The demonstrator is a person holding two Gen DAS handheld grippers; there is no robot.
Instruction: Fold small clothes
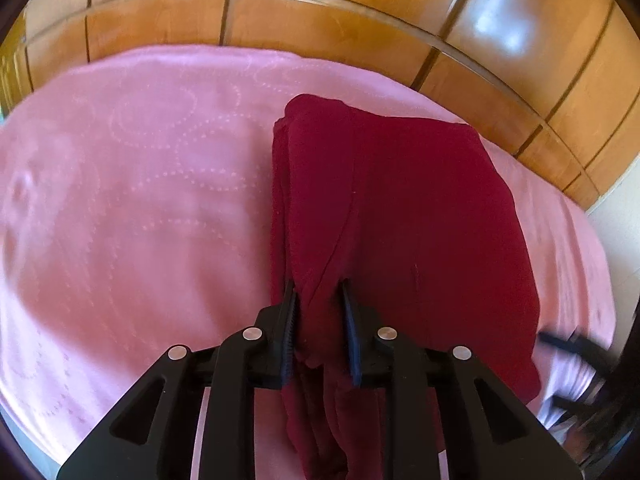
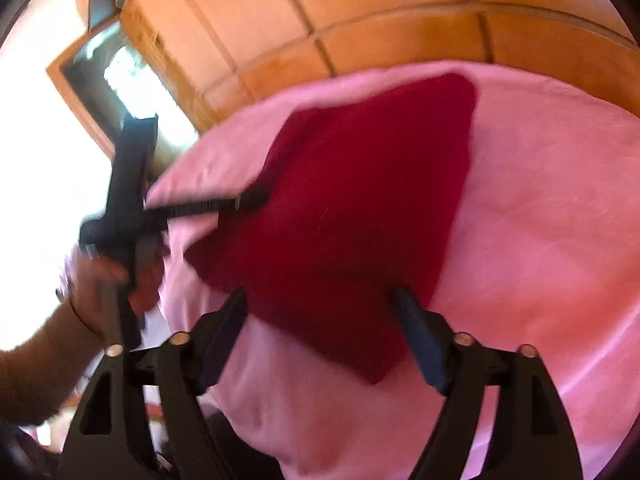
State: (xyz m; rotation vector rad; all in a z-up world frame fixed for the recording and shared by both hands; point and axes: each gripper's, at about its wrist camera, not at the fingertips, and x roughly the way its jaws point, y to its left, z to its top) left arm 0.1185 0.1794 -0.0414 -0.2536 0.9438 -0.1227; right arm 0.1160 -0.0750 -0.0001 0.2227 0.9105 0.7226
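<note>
A dark red garment (image 1: 400, 208) lies folded on the pink bedspread (image 1: 140, 200). My left gripper (image 1: 318, 288) is shut on the garment's near left edge, with cloth bunched between its fingers. In the right wrist view the same red garment (image 2: 340, 208) lies on the pink bedspread (image 2: 540, 240). My right gripper (image 2: 320, 296) is open, its fingers wide apart just above the garment's near corner, holding nothing. The left gripper (image 2: 256, 198) reaches onto the garment from the left in that view, held by a hand (image 2: 92, 284).
A wooden panelled headboard (image 1: 360, 28) runs along the far side of the bed. A window with a wooden frame (image 2: 116, 80) is at the left in the right wrist view. The right gripper shows as a dark blur (image 1: 576, 344) at the right edge in the left wrist view.
</note>
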